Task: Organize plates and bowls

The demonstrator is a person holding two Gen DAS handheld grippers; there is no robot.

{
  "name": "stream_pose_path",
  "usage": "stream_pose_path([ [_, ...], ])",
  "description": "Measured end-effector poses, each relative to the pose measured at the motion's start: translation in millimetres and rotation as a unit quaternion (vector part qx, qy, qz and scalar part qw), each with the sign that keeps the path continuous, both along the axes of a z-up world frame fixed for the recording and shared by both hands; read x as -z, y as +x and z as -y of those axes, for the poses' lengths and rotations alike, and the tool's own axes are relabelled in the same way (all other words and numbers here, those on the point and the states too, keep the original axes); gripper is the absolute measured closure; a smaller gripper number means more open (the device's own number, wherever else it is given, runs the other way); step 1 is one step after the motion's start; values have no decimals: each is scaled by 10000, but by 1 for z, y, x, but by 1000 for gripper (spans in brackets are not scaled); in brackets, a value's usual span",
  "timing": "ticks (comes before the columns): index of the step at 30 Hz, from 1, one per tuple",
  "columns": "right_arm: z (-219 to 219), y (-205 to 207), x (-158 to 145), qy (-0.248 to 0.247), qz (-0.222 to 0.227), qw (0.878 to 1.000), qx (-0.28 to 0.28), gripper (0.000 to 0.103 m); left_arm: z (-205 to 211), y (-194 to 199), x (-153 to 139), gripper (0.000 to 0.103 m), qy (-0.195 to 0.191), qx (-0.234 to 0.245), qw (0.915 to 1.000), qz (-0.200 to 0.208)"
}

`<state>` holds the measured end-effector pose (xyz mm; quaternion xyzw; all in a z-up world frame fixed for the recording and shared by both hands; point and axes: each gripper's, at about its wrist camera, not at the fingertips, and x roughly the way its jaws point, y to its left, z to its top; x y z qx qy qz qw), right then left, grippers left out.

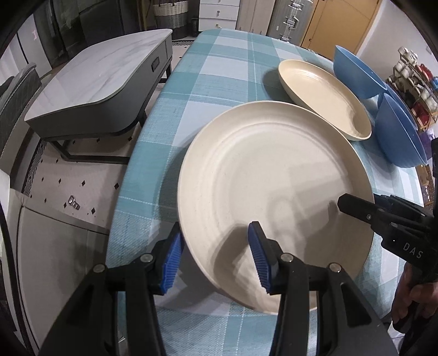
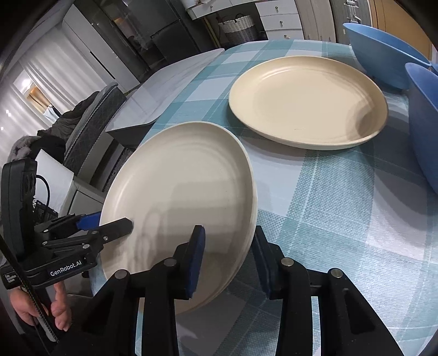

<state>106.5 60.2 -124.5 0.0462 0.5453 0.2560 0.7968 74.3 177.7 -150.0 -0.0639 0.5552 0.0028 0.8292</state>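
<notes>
Left wrist view: the left gripper [image 1: 216, 257] straddles the near rim of a tilted cream plate [image 1: 273, 191], its pads apart and not clearly pressing; behind lie a second cream plate [image 1: 325, 98] and two blue bowls [image 1: 397, 131] on the checked counter [image 1: 219, 82]. Right wrist view: the right gripper [image 2: 227, 260] brackets the tilted plate's right rim, jaws closing around it, gaps showing.

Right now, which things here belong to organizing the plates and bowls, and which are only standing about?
Job:
- near round cream plate
- far round cream plate
- two deep blue bowls

Standing about:
- grey marble-top side table
- woven wicker basket
- white drawer cabinet
</notes>
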Motion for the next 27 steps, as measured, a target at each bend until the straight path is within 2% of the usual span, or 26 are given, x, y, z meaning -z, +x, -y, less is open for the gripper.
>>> stream_pose_path([
  [6,6,-2,-1,-70,56,10000,38,67,9,3,1,56,123,94,9999,48],
  [10,8,-2,-2,-69,84,9999,80,67,5,5,1,55,55,45,10000,37],
  [15,15,-6,-18,-200,480,9985,187,66,-10,-2,0,55,290,-273,9992,40],
  [17,19,-8,-26,-246,623,9975,212,63,-17,-6,-4,55,222,-387,9990,58],
  [21,31,-14,-46,-181,959,9947,331,54,-18,-14,-22,55,-79,-342,9990,289],
  [27,45,-25,-76,-54,1329,9898,518,51,1,-20,-61,54,-46,-262,9963,817],
])
